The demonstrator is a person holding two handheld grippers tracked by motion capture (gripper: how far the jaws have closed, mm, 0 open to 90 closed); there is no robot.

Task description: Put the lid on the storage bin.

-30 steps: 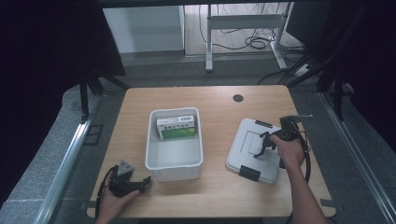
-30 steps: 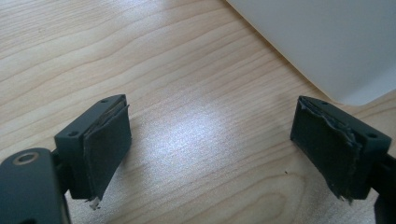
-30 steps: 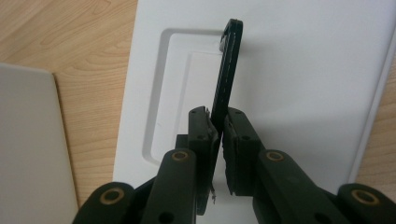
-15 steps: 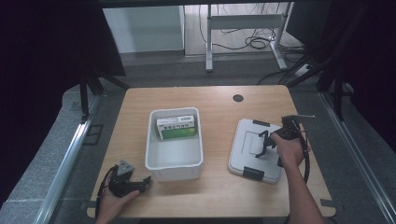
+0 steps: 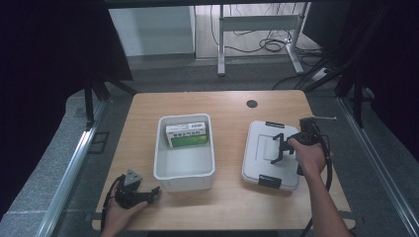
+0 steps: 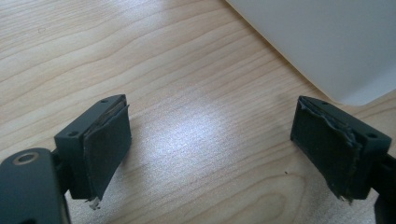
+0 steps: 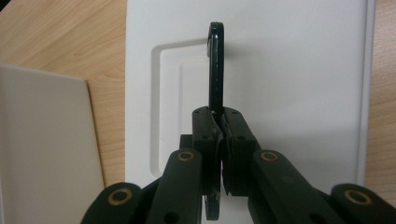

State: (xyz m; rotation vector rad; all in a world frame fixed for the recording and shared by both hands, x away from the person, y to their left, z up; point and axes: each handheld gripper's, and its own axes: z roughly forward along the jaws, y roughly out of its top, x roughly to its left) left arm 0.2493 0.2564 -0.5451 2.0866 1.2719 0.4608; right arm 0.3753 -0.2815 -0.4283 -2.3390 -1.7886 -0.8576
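A white lid (image 5: 262, 160) with black end clips lies on the table's right half. Its black handle (image 5: 276, 146) stands up on edge, and my right gripper (image 5: 283, 147) is shut on it. In the right gripper view the jaws pinch the thin handle (image 7: 215, 70) above the lid (image 7: 299, 70), at the gripper's tip (image 7: 219, 126). A white bin (image 5: 184, 181) sits mid-table with a green box (image 5: 187, 135) lying in its far end. My left gripper (image 5: 150, 192) rests open near the front left edge, its jaws (image 6: 210, 144) wide apart over bare wood beside the bin's corner (image 6: 327, 42).
A small dark round hole (image 5: 252, 103) marks the tabletop behind the lid. The bin's wall (image 7: 42, 140) stands close to the left of the lid. Floor, cables and a desk frame lie beyond the table's far edge.
My right gripper has shifted slightly to the right with the handle, and the lid has turned a little squarer to the table. The left gripper has stayed put.
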